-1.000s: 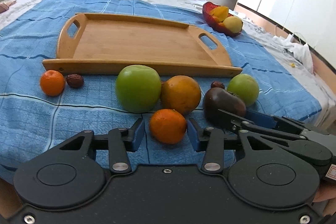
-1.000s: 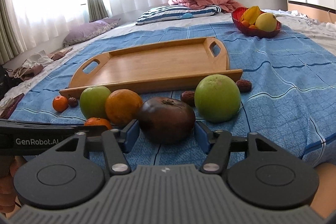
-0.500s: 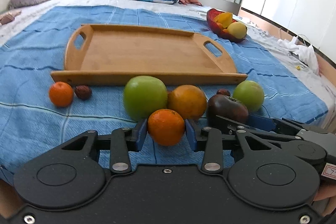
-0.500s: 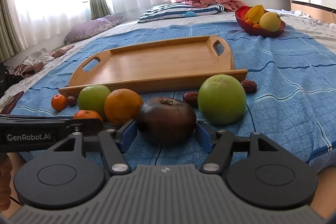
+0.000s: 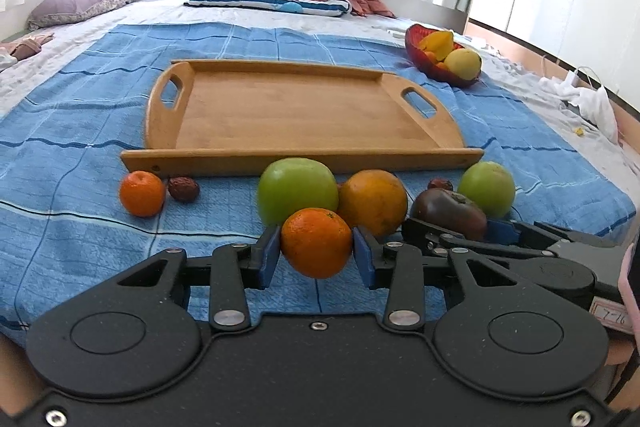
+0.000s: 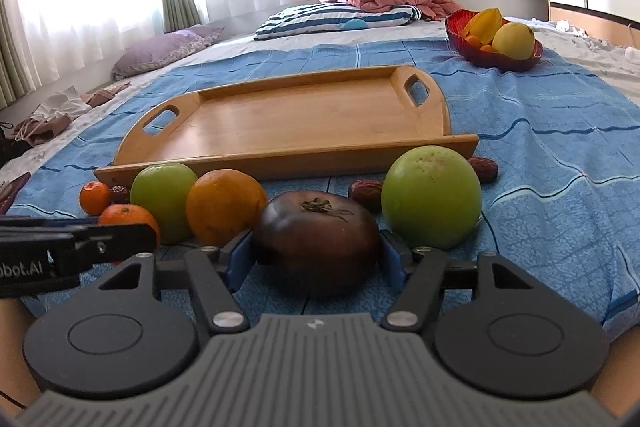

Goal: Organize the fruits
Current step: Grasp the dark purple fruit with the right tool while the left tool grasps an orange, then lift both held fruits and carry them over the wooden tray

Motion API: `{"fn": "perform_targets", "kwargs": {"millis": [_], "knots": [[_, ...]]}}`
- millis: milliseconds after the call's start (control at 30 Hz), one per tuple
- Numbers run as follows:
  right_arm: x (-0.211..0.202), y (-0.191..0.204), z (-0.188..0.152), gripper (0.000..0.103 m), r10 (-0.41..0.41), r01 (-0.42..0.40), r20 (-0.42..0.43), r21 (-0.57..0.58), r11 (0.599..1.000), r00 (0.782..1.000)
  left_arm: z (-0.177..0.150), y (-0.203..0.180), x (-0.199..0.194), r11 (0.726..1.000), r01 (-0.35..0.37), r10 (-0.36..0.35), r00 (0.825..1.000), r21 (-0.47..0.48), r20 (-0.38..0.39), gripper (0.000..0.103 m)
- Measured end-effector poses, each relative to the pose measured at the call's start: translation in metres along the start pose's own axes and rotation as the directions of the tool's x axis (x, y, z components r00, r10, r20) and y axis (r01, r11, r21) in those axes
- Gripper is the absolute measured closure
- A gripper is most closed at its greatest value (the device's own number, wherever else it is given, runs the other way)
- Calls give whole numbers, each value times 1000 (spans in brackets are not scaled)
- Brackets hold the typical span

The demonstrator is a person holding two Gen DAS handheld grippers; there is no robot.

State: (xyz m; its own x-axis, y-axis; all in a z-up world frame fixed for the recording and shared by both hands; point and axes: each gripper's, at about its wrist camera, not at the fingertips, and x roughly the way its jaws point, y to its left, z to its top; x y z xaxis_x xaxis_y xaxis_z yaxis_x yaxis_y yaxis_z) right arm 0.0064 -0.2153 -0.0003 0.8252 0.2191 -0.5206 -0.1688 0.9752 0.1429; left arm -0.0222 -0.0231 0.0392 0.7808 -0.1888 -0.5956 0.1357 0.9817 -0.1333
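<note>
Small orange (image 5: 316, 242): pinched in my left claw (image 5: 316, 254), both blue pads touching its sides, just before the wooden tray (image 5: 304, 163) on the blue bedspread (image 5: 60, 187). Dark tomato (image 6: 318, 243): clamped in my right claw (image 6: 318, 259); its underside is hidden behind the claw body. Behind: green apple (image 5: 297, 189), larger orange (image 5: 373, 201), partly covered. Dates (image 6: 366, 193) half hidden.

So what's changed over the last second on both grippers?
The left gripper moved forward and its jaws closed on the small orange. The right gripper tightened onto the dark tomato. The wooden tray, still bare, and the other fruit stayed put.
</note>
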Motion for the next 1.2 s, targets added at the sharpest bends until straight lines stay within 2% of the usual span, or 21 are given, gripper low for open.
{"fn": "perform_targets", "kwargs": {"millis": [267,633,767,1000,1200], "knots": [[-11,2,4,37,7,-8,17,20,1000,1000,17,14,-9,999,-38,38,997,-7,61,65],[-29,4,34,37,5,-1,112,-35,999,994,54,42,-2,996,-89,92,989,-30,115,65],[-22,-2,57,37,-20,27,125,-55,998,992,73,52,9,996,-79,83,989,-42,120,65],[7,-14,110,37,0,8,102,-78,997,995,121,67,36,996,-76,82,990,-55,116,65],[53,-29,160,37,6,-5,38,-10,1000,999,166,78,73,995,-62,69,994,-83,79,65]]}}
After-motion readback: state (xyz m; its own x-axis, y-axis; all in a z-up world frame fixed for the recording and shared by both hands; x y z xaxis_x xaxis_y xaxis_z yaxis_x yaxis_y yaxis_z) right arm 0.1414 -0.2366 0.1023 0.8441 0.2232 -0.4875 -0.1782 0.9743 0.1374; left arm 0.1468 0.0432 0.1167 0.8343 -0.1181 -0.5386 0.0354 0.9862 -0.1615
